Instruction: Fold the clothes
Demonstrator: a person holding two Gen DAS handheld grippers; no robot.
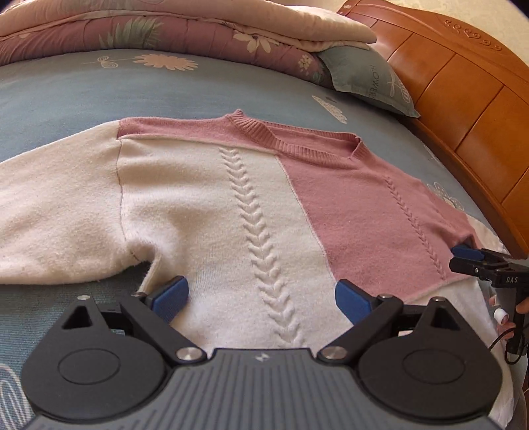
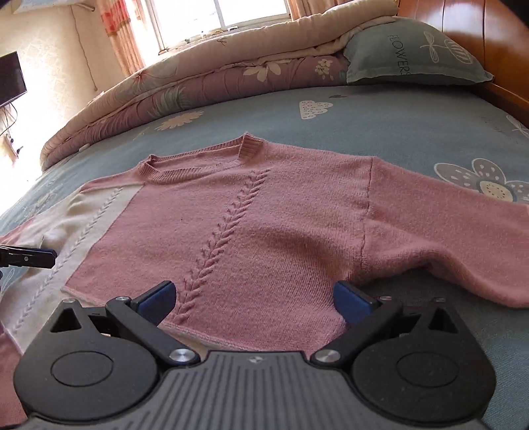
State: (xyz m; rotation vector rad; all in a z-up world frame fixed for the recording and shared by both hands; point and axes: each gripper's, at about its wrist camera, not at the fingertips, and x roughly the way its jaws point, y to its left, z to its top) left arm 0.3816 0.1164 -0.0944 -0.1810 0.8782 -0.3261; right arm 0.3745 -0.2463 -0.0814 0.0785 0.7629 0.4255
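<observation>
A pink and cream knit sweater [image 1: 211, 205] lies flat, front up, on the blue bedsheet, collar away from me. My left gripper [image 1: 261, 299] is open over the cream lower body near the hem, its blue pads either side of the cable braid. My right gripper [image 2: 256, 299] is open over the pink lower body [image 2: 264, 231] near the hem. The right gripper also shows at the right edge of the left wrist view [image 1: 489, 264]. The left gripper's tip shows at the left edge of the right wrist view [image 2: 29, 258]. The cream sleeve [image 1: 56, 215] spreads left, the pink sleeve [image 2: 456, 225] right.
A folded floral quilt [image 1: 185, 29] lies along the far side of the bed. A grey-green pillow [image 2: 413, 49] rests by the wooden headboard [image 1: 463, 92]. The blue flowered sheet [image 2: 396, 122] surrounds the sweater. A window [image 2: 218, 13] and dark screen [image 2: 10, 79] are beyond.
</observation>
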